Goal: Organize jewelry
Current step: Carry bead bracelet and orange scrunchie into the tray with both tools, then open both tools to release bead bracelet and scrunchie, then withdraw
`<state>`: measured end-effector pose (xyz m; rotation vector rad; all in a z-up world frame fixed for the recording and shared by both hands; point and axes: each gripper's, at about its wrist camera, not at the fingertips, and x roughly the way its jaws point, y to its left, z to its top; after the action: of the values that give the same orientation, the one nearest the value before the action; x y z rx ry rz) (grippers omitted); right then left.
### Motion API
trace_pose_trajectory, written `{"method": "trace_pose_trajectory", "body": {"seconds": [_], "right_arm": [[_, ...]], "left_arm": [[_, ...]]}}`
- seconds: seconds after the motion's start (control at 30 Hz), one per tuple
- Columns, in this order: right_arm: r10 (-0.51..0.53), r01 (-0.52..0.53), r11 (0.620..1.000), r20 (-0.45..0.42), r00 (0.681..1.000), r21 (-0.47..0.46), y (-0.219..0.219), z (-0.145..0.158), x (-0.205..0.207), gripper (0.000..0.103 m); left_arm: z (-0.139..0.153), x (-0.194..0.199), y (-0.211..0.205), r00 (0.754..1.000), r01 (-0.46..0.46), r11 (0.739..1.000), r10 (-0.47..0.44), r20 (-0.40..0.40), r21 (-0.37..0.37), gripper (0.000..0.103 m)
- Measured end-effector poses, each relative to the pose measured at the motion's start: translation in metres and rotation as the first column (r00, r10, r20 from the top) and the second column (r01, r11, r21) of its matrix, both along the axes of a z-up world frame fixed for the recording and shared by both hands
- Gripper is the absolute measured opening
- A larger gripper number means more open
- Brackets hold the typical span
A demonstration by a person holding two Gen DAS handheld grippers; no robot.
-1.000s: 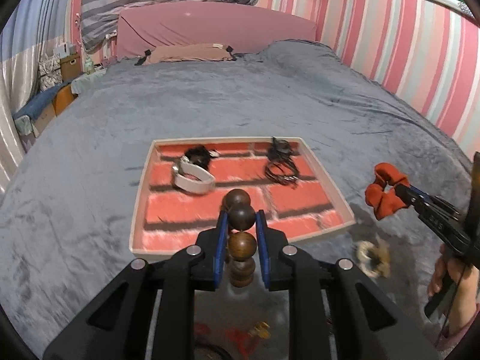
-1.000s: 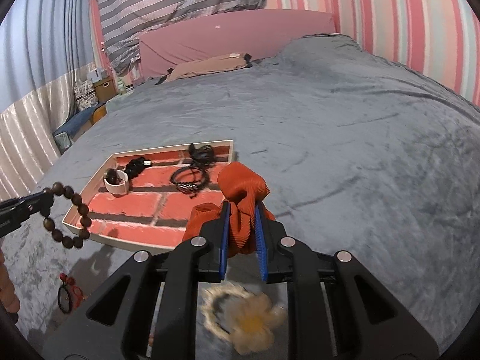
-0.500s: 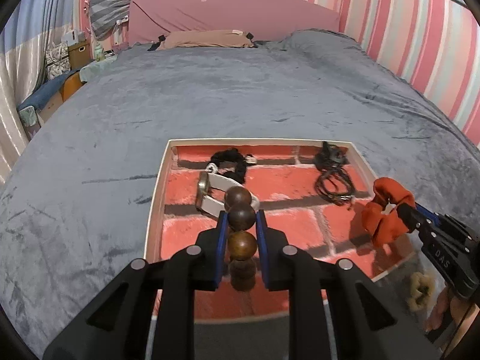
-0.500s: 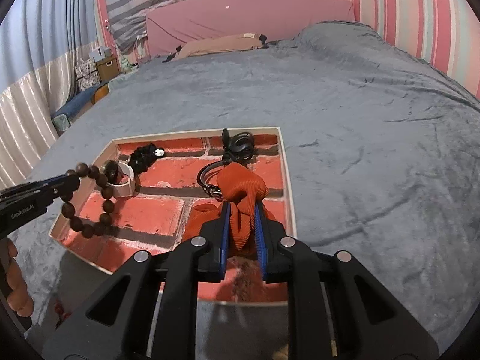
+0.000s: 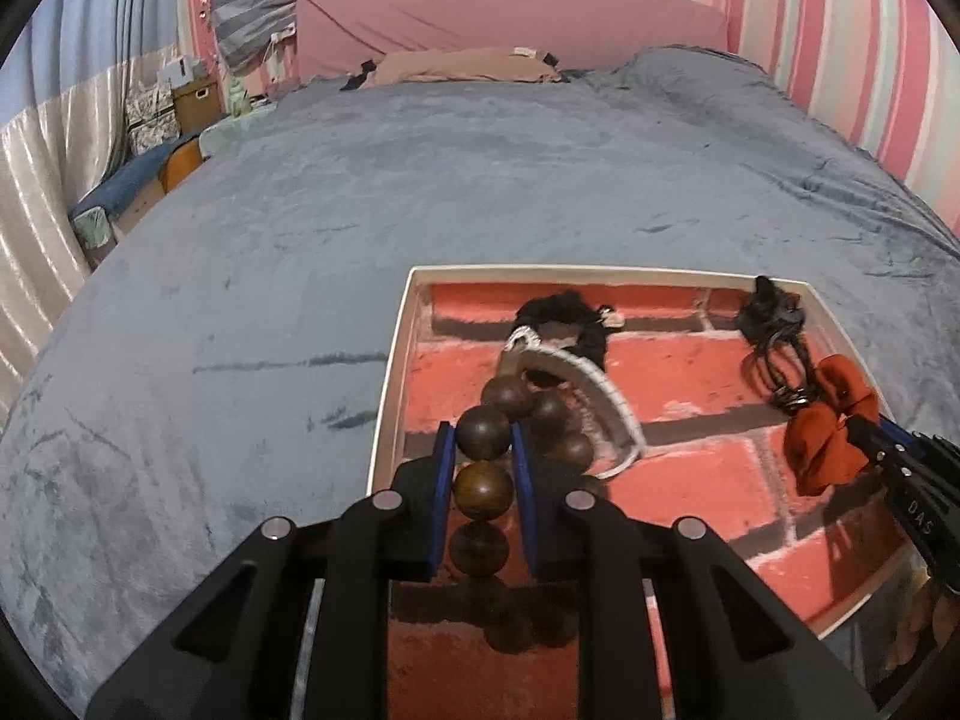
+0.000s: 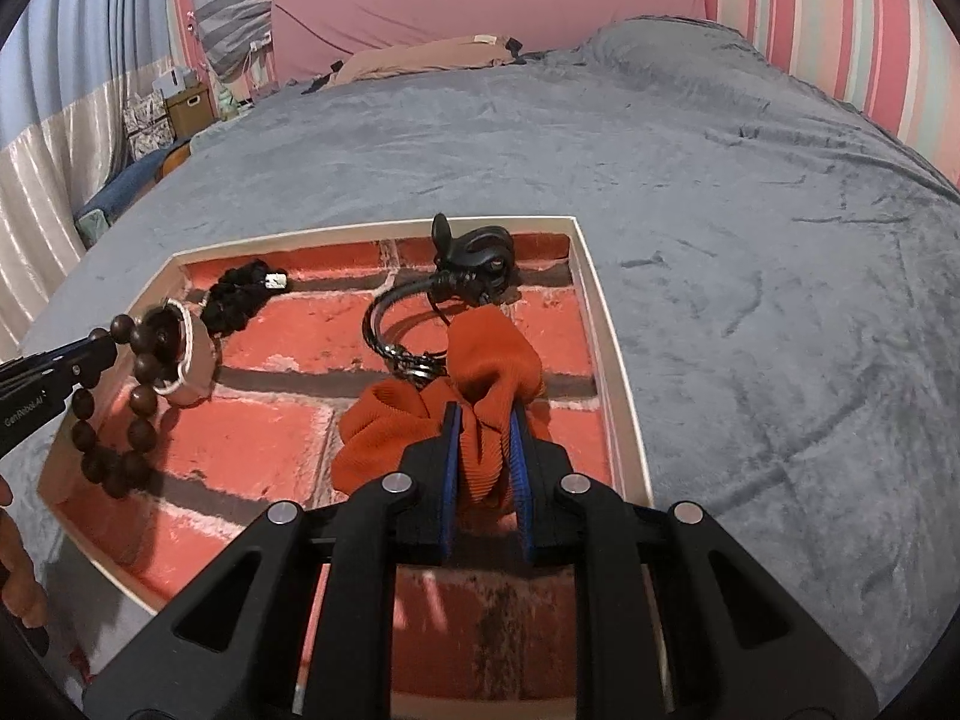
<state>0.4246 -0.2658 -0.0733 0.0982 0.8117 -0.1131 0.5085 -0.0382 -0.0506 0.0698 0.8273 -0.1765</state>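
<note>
My left gripper [image 5: 483, 441] is shut on a brown wooden bead bracelet [image 5: 483, 483] and holds it over the left side of a shallow white-rimmed tray [image 5: 390, 360] with a red brick pattern; the beads [image 6: 141, 405] hang into the tray. My right gripper [image 6: 485, 420] is shut on an orange scrunchie [image 6: 474, 384], low over the tray's right half; the scrunchie also shows in the left wrist view [image 5: 831, 435]. In the tray lie a white bangle [image 5: 591, 384], a black scrunchie [image 6: 240, 297] and black cord bracelets [image 6: 456, 276].
The tray [image 6: 606, 330] rests on a grey plush blanket [image 5: 240, 300] covering a bed. A pink headboard [image 5: 510, 18] and pillow stand at the far end. Boxes and clutter [image 5: 174, 108] sit beside the bed at the far left.
Both grippers have moved forward and down over the tray with their items. The bead bracelet now hangs into the tray's left side and the orange scrunchie sits low over the right side.
</note>
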Motion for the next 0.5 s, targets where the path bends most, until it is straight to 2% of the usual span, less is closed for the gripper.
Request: {"method": "trace_pose_trajectory", "body": {"seconds": [0.27,0.43,0.47,0.5], "right_arm": [[0.006,-0.007,1.000,-0.029,1.000,-0.016,0.001,-0.007,0.012,0.019],[0.031,-0.033,0.999,-0.035,0.999,-0.041,0.004,-0.006,0.010,0.032],[0.041,-0.043,0.998,-0.036,0.998,-0.042,0.005,-0.005,0.009,0.041],[0.048,-0.050,0.998,-0.037,0.998,-0.048,0.006,-0.004,0.007,0.051]], "left_arm": [[-0.016,0.008,0.006,0.999,-0.021,1.000,0.021,-0.044,0.000,0.020],[-0.015,0.004,0.010,0.998,-0.034,0.999,0.034,-0.044,0.007,0.021],[-0.012,0.002,0.010,0.999,-0.030,1.000,0.030,-0.040,0.001,0.023],[-0.009,-0.002,0.011,0.999,-0.029,1.000,0.029,-0.030,-0.003,0.034]]}}
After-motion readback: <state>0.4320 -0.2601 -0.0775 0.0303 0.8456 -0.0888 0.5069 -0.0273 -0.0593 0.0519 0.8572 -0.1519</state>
